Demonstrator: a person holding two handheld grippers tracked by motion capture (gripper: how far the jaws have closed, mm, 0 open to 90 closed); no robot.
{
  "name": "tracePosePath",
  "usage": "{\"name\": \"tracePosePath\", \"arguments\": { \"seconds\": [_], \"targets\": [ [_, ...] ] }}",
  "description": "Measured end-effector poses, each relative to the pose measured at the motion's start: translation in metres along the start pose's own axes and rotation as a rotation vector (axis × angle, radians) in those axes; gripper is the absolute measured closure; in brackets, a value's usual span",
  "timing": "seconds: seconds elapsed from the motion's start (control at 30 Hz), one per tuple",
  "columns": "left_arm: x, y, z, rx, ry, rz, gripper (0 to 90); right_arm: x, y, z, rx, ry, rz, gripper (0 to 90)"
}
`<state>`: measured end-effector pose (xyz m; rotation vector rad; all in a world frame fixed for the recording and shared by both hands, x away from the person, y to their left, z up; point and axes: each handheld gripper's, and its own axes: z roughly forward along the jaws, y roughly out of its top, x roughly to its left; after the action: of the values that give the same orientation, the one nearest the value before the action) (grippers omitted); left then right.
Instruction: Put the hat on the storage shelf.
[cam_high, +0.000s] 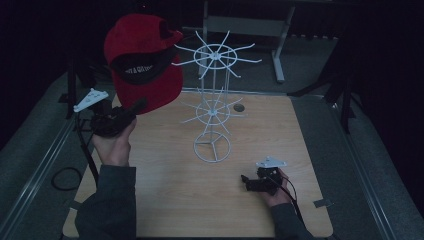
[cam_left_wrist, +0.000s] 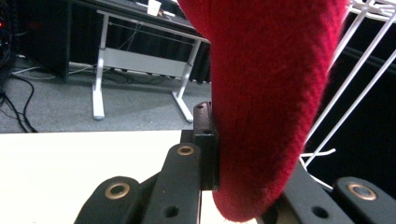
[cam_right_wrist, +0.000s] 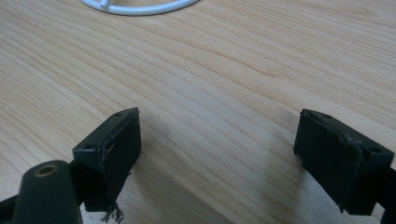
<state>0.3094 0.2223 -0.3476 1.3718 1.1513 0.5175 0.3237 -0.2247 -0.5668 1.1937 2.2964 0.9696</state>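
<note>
A red fabric baseball cap with a black inner band (cam_high: 143, 60) is held aloft above the left rear part of the light wooden table (cam_high: 165, 200), its brim pointing down toward the person. The left gripper (cam_high: 131, 109), a black two-jaw tool raised off the table in the person's left hand (cam_high: 112, 147), has its jaws clamped on the edge of the cap's brim; in the left gripper view the red cloth (cam_left_wrist: 266, 102) fills the space between the jaws, with one black pad pressed against its left side. Just to the right of the cap stands a white wire display rack (cam_high: 214, 100) with two tiers of radiating spokes on a central post and a ring-shaped base; the cap's right edge lies near the upper tier, though whether they touch cannot be told. The right gripper (cam_high: 245, 181) rests low over the near right part of the table in the person's right hand (cam_high: 275, 192), well apart from the rack. In the right gripper view its two black pads (cam_right_wrist: 112, 149) stand wide apart over bare wood, with the rack's base ring (cam_right_wrist: 140, 7) beyond them.
</note>
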Motion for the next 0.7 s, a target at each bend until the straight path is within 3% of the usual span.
{"name": "tracePosePath", "arguments": {
  "seconds": [0.7],
  "targets": [
    [0.0, -0.018, -0.009, 0.007, -0.037, 0.002, 85.4, 0.0, 0.0, 0.0, 0.0, 0.001, 0.004, 14.7]
  ]
}}
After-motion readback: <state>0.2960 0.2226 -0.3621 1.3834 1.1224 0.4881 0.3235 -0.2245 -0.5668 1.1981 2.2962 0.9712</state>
